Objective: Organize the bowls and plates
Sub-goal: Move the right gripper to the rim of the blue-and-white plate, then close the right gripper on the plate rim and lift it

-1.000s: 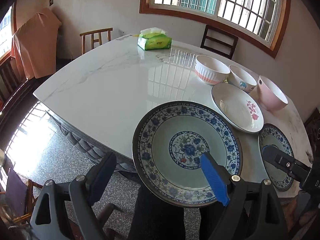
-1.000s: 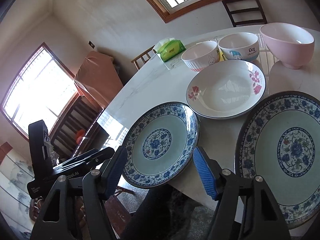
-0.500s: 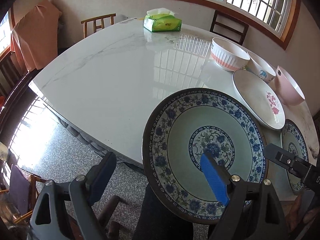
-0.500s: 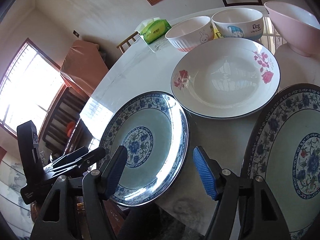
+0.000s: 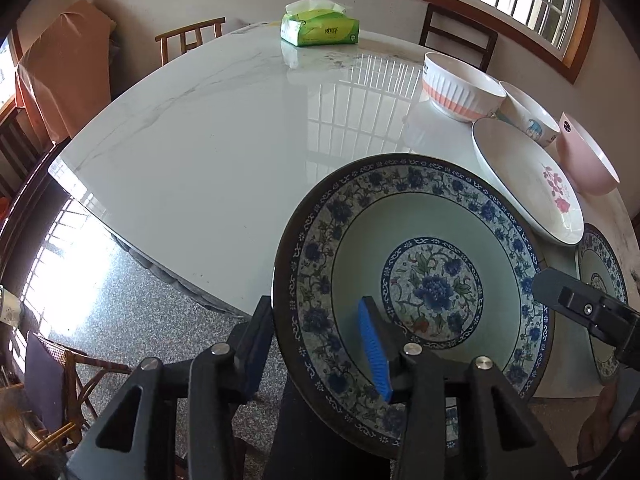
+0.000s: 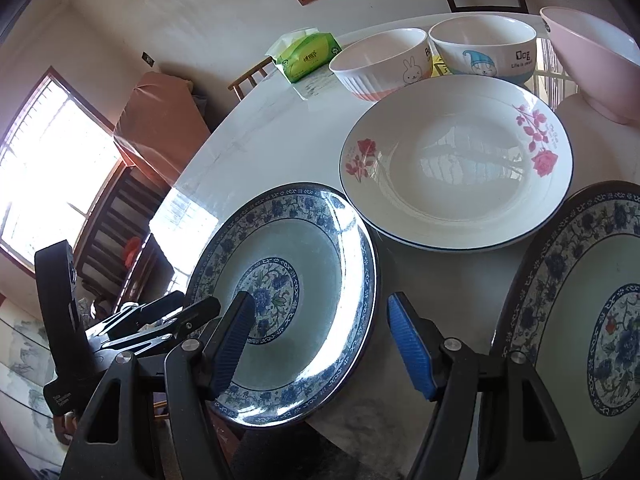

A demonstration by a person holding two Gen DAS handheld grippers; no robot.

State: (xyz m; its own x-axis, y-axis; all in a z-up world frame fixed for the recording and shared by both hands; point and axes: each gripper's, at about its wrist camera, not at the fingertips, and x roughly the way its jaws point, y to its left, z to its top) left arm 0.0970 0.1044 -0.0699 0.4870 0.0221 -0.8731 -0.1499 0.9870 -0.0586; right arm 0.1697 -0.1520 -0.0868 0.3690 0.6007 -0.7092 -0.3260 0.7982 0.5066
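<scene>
My left gripper (image 5: 316, 344) is shut on the near rim of a blue-and-white floral plate (image 5: 420, 240), one finger under it and one on top; the plate is tilted. The same plate shows in the right wrist view (image 6: 304, 280), its near edge past the table edge. My right gripper (image 6: 320, 344) is open and empty, hovering over that plate's right rim. A second blue floral plate (image 6: 592, 320) lies to the right. A white rose plate (image 6: 456, 168) lies behind. A ribbed rabbit bowl (image 6: 380, 64), a dog bowl (image 6: 484, 52) and a pink bowl (image 6: 592, 56) stand at the back.
The white marble table (image 5: 220, 128) holds a green tissue pack (image 5: 320, 28) at the far side. Wooden chairs (image 5: 192, 38) stand around it. The table's near-left edge drops to a speckled floor (image 5: 132, 312).
My left gripper has closed onto the blue floral plate's rim and the plate now tilts up. Both cameras have moved closer to the dishes.
</scene>
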